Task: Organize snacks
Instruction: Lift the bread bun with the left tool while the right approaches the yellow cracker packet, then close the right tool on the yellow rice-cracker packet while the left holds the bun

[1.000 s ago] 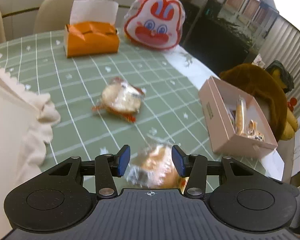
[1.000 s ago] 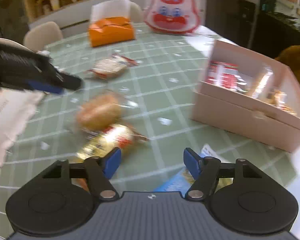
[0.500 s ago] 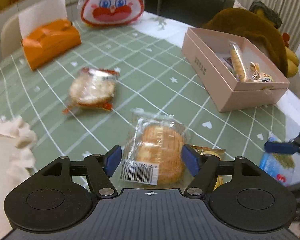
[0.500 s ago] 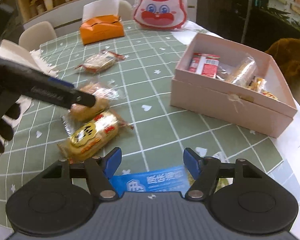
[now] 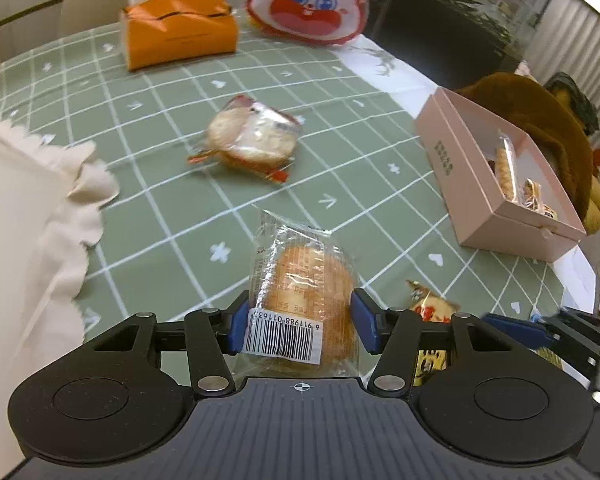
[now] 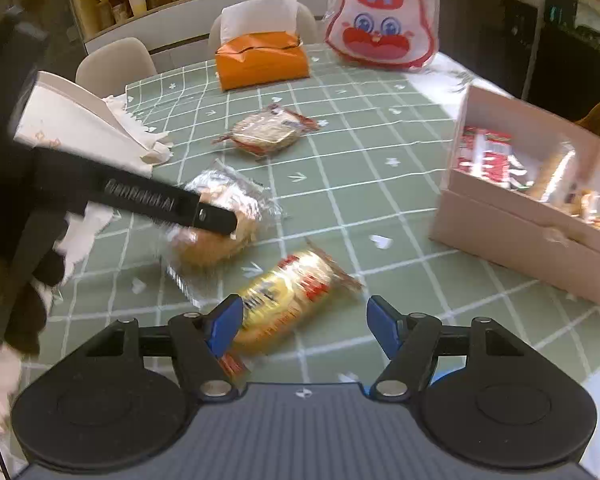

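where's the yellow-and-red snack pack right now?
Right wrist view: the yellow-and-red snack pack lies on the green tablecloth just ahead of the right gripper, beside the clear-wrapped bun in the left gripper.

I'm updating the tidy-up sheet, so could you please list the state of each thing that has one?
Pink box: open, snacks inside.
Bun packet: on the cloth, left gripper closing on it.
Yellow packet: lying loose.
Cracker packet: lying loose.
Right gripper: open, empty.
Tissue box: tissue sticking up.
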Available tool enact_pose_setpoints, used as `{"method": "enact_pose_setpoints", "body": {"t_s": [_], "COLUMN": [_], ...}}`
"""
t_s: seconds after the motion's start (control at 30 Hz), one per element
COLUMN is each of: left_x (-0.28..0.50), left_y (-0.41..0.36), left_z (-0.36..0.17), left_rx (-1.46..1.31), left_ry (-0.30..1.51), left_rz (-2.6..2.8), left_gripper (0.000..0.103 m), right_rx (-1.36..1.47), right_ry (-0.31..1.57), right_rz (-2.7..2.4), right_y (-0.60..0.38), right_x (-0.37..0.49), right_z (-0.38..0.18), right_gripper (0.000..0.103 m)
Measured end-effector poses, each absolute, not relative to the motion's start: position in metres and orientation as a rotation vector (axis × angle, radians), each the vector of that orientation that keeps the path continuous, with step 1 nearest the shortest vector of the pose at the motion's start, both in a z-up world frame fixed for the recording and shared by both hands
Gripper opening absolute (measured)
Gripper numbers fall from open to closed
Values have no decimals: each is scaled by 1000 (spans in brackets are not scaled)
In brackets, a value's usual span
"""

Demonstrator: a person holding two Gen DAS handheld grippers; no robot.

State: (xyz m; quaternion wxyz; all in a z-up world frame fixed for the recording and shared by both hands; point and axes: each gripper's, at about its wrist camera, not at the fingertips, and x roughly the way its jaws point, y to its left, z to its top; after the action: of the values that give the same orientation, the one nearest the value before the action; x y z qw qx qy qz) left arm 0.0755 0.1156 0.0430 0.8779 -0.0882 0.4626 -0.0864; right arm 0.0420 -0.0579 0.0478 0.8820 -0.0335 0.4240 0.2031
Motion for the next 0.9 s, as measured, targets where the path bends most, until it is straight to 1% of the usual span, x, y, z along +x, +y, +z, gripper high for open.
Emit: {"method": "enact_pose_setpoints", "body": {"t_s": [0.13,0.23,0.4,0.53,0.7,0.9], "left_x": [70,67,61,57,56,56], "left_y": [116,114,102,89,79,94], "left_z": [42,43,42,39,41,41], "left_rx": [-194,-191,-214,-230,-216,-253], "left_ry": [962,965,970,978,967,968], "left_rz": [-164,-162,-191,-230,-224,-152], "left_gripper": [58,58,58,56,55,55], "right_rx": [-45,-45,-60,-71,10,136], "right_ry": [929,919,901,936,967,1005], "right_rz": [435,402,317,260,262,314], "right_y": [-46,-49,-81,-107,-119,-103], "right_x": [56,58,60,64,65,78], "right_z": [40,41,41,37,39,40], "right_gripper": [69,69,70,70,70,70]}}
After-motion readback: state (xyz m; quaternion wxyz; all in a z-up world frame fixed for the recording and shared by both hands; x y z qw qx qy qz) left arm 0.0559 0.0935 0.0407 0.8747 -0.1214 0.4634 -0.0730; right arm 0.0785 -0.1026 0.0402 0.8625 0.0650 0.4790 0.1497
